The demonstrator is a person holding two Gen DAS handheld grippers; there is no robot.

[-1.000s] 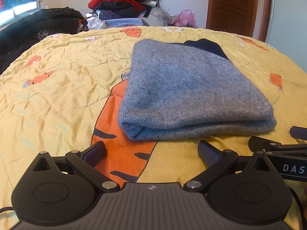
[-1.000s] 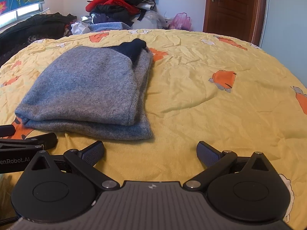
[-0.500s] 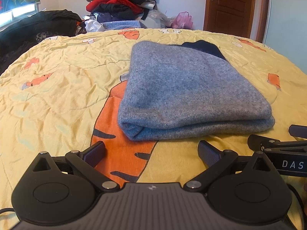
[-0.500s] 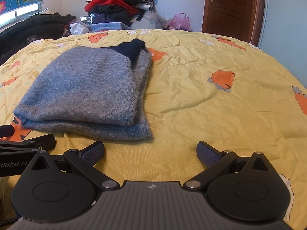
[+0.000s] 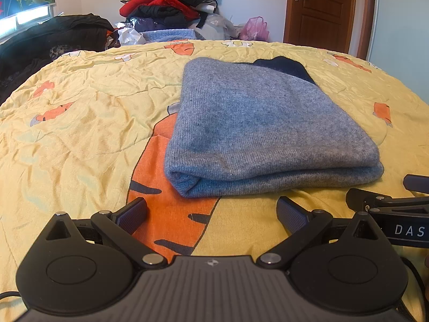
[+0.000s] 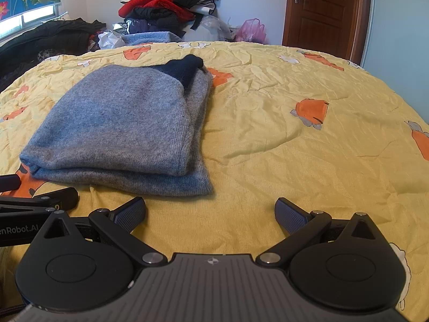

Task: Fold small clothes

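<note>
the left gripper [image 5: 211,212] sits low over the bed with its two fingers spread wide and nothing between them; under the gap lies the orange carrot print [image 5: 171,214] of the bedspread. just ahead of its fingertips, not touching them, is the near folded edge of the grey sweater [image 5: 262,126]. at the right side of this view the black tips of the right gripper [image 5: 386,201] poke in, resting just beside the sweater's near right corner.

the right gripper [image 6: 210,212] is also spread wide and holds nothing, with only wrinkled yellow bedspread [image 6: 281,147] between its fingers. the sweater [image 6: 120,123] lies ahead and to its left, folded into a flat stack of two layers, the upper layer set a little back from the lower one along the right side. a dark navy part [image 6: 182,69] of the sweater shows at its far end. the left gripper [image 6: 48,201] shows at the left edge here, near the sweater's front left corner.

beyond the bed a tall pile of clothes [image 5: 166,8] in red, black and blue is heaped against the white wall, with a pink plastic bag [image 5: 254,28] beside it. dark clothing [image 5: 53,37] lies along the left side below a window, and a brown wooden door [image 5: 321,10] stands at the back right
</note>
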